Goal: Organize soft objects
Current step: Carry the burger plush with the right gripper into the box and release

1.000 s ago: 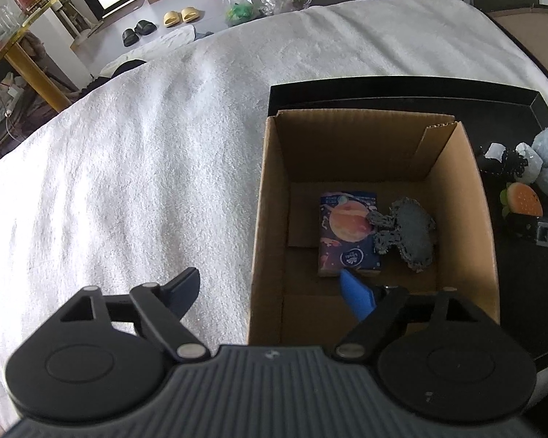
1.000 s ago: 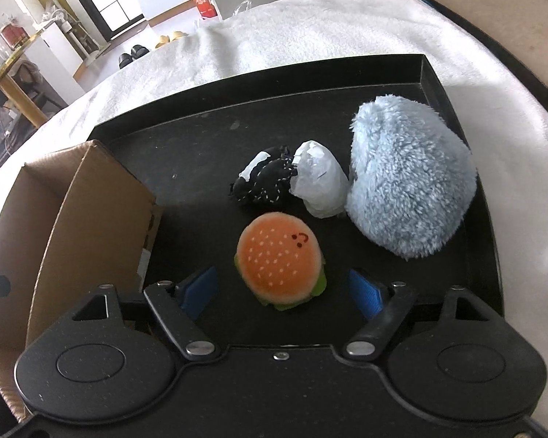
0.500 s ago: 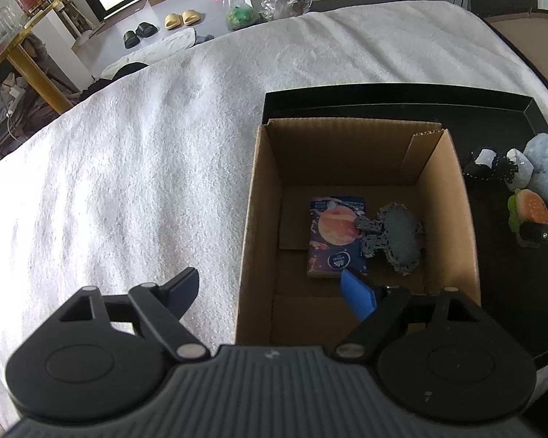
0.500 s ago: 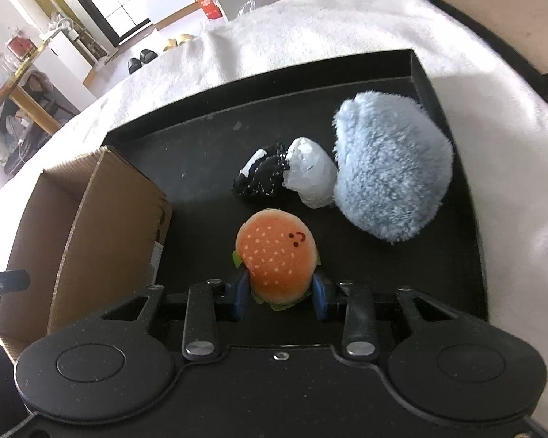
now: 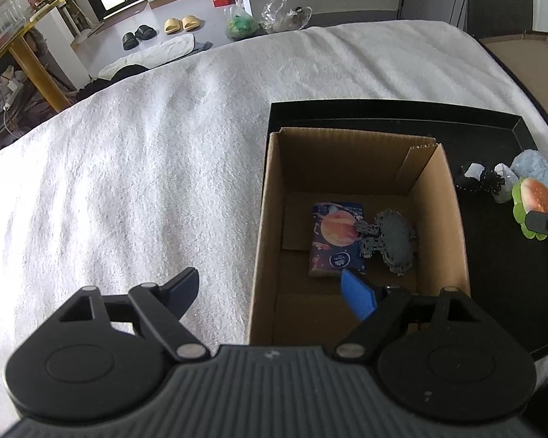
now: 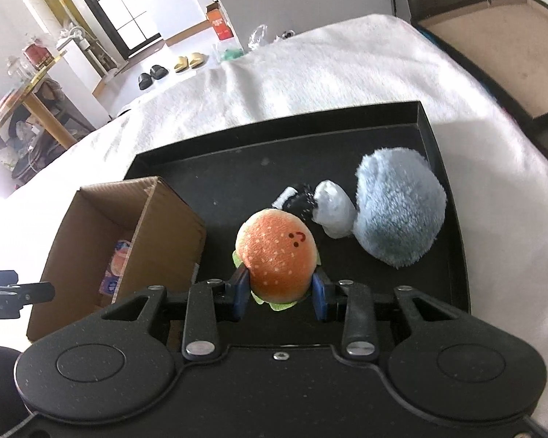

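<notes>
My right gripper [image 6: 279,294] is shut on a plush hamburger [image 6: 277,255] and holds it lifted above the black tray [image 6: 208,179]. The hamburger also shows in the left wrist view [image 5: 533,200]. A fluffy blue plush ball [image 6: 400,211], a white soft lump [image 6: 332,210] and a black-and-white soft item [image 6: 297,199] lie on the tray. An open cardboard box [image 5: 453,219] stands on the tray's left part and holds a planet-print packet [image 5: 336,237] and a grey knitted piece [image 5: 392,241]. My left gripper [image 5: 274,290] is open and empty, straddling the box's near left wall.
The tray sits on a white fuzzy blanket [image 5: 128,182] covering the bed. A brown open case [image 6: 493,47] lies off the bed's right side. Slippers [image 5: 181,23], bags and a yellow table [image 5: 25,54] stand on the floor beyond.
My right gripper closed on the hamburger and lifted it off the tray, toward the box. My left gripper pulled back and up a little, still open.
</notes>
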`<action>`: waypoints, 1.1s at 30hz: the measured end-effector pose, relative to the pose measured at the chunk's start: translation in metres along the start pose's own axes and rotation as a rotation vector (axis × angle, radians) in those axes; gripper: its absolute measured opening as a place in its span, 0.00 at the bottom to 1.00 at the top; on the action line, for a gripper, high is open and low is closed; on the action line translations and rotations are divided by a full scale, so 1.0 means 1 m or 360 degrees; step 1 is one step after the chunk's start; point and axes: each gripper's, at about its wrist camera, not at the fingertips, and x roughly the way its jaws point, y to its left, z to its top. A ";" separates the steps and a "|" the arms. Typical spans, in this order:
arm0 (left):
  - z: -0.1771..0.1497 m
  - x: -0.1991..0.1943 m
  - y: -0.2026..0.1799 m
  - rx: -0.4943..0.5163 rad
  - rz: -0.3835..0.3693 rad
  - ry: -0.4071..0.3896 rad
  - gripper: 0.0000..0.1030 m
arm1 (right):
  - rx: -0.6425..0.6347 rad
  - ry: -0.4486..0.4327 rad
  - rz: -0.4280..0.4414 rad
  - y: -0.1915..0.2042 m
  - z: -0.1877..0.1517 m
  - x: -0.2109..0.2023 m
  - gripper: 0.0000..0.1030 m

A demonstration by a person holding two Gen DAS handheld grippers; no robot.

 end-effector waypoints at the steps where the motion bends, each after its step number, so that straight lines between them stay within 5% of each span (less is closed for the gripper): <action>1: -0.001 -0.001 0.002 -0.0004 -0.0003 -0.0003 0.81 | -0.0006 -0.0006 -0.0002 0.005 0.001 -0.001 0.33; 23: -0.025 0.004 0.044 -0.0133 -0.0204 -0.0046 0.80 | -0.0135 -0.0062 0.0045 0.082 0.015 -0.026 0.33; 33: -0.030 0.010 0.057 -0.0194 -0.0333 -0.0067 0.68 | -0.0200 -0.0061 0.0057 0.118 0.016 -0.025 0.33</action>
